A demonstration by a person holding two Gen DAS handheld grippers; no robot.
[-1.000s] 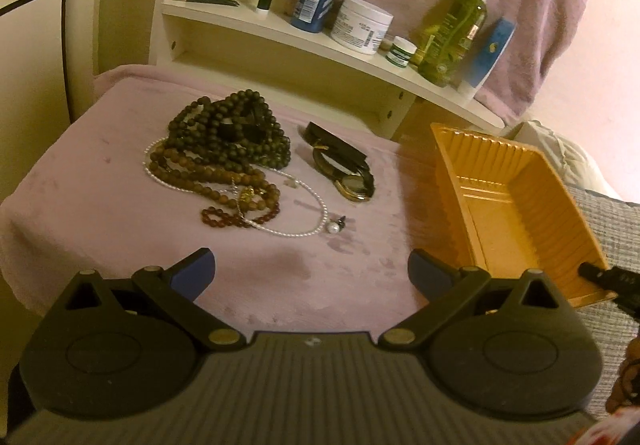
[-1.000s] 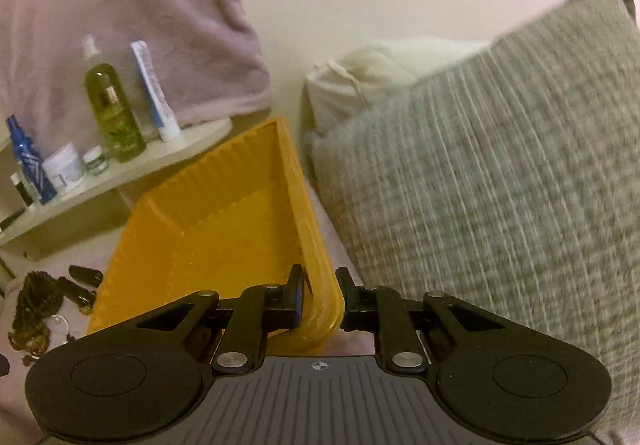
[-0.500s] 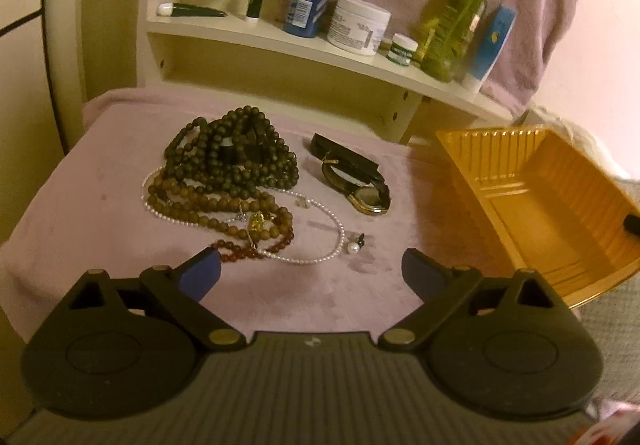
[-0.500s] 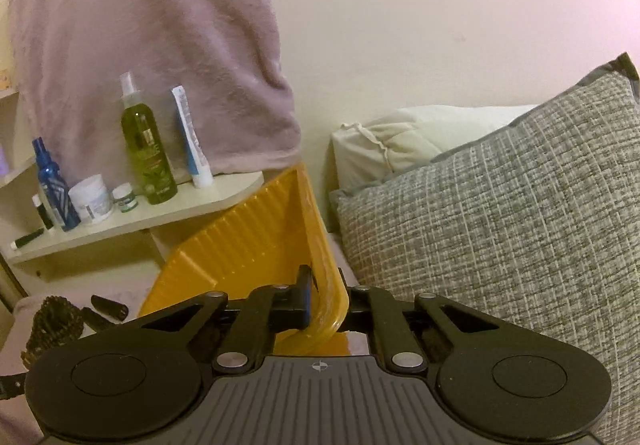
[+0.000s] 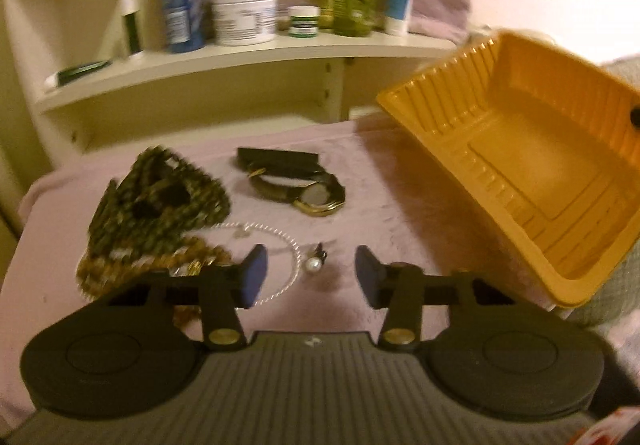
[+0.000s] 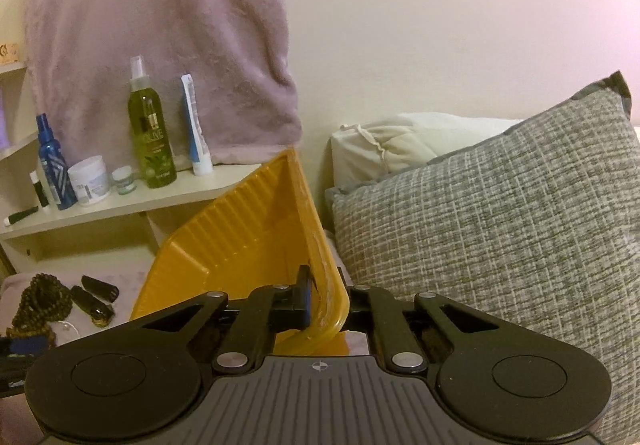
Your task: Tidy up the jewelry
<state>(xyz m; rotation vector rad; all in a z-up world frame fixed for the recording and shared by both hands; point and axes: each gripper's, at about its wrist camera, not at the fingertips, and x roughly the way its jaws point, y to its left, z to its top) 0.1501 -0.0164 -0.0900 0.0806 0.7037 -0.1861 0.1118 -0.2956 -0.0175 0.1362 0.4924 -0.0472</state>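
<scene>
Jewelry lies on a pink cloth (image 5: 400,213): a heap of dark beads (image 5: 160,201), brown beads (image 5: 132,269), a white pearl strand (image 5: 276,235), a dark-strapped watch (image 5: 308,195) and a small pearl piece (image 5: 314,264). My left gripper (image 5: 310,277) hovers low over the cloth. Its jaws are closing, and the pearl piece lies between the blue pads (image 5: 254,275), untouched by them. My right gripper (image 6: 326,297) is shut on the near rim of the yellow tray (image 6: 240,245), which it holds tilted up. The tray (image 5: 540,173) looks empty.
A cream shelf (image 5: 240,57) behind the cloth carries bottles, a white jar (image 5: 244,15) and tubes. A pink towel (image 6: 160,25) hangs above it. A grey woven pillow (image 6: 500,225) and a cream pillow (image 6: 400,145) lie right of the tray.
My left gripper has dropped toward the pearl piece, rolled, and narrowed its jaws from wide open. The right gripper has raised the tray's near rim, so the tray tilts more steeply.
</scene>
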